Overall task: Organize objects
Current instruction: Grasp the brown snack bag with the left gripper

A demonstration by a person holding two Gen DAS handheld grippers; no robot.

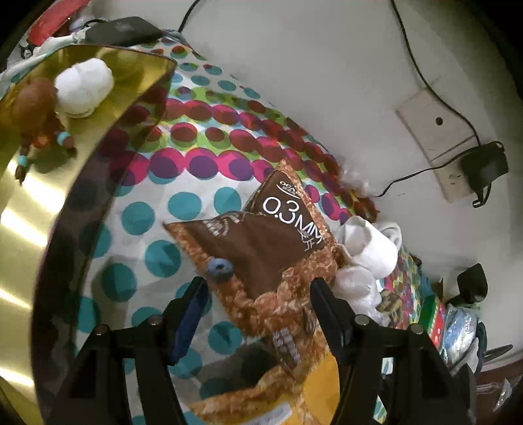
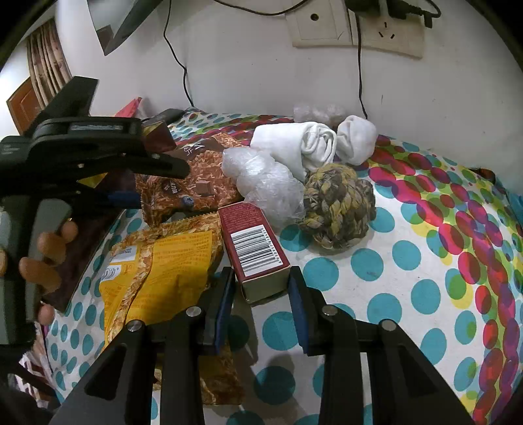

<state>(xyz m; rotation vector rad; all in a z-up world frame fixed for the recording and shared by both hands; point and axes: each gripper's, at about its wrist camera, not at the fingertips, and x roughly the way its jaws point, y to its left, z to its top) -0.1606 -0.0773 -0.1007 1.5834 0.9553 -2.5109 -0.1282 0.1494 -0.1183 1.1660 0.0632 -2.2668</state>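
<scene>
A brown snack packet [image 1: 278, 235] lies on the dotted sheet. My left gripper [image 1: 258, 282] hovers over its lower part, open, with a finger on each side of it. In the right wrist view that gripper [image 2: 160, 183] comes in from the left over the same packet [image 2: 202, 157]. My right gripper [image 2: 260, 278] is shut on the near end of a red box [image 2: 251, 238] with a barcode, which rests on the sheet. A yellow packet [image 2: 170, 261] lies just left of the box.
A gold tray [image 1: 32, 209] at the left holds a white ball [image 1: 85, 85] and a brown beaded toy [image 1: 36, 101]. Rolled white socks [image 2: 313, 144], a crumpled plastic bag [image 2: 264, 179] and a rope ball [image 2: 340, 209] lie behind the box. The wall with sockets [image 2: 385, 29] stands close behind.
</scene>
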